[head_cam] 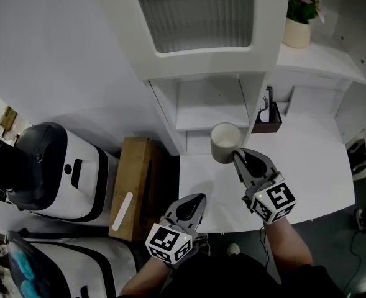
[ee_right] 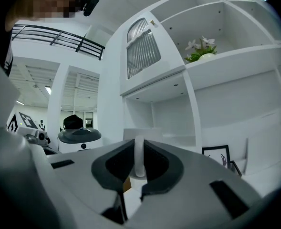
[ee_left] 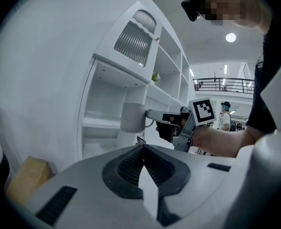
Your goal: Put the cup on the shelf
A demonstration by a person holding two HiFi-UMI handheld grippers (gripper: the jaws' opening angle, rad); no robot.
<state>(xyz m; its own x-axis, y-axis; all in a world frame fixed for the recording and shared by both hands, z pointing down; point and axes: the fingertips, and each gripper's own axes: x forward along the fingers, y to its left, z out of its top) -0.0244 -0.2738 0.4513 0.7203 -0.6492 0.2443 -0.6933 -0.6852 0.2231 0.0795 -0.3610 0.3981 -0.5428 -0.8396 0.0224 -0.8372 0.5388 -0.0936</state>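
white cup point(head_cam: 225, 143) held by its handle in right tongs point(head_cam: 237, 155).

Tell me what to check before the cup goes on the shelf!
1. Grip: the right gripper is shut on the handle of the cup. Ok.
2. Cup upright: its mouth faces up and its sides stand straight. Ok.
3. Landing spot: the shelf in the open compartment behind the cup looks bare. Ok.
4. Other hand: the left gripper is shut, holds nothing, and sits low and to the left, away from the cup. Ok.
5. Anything inside the cup that could spill: cannot tell.
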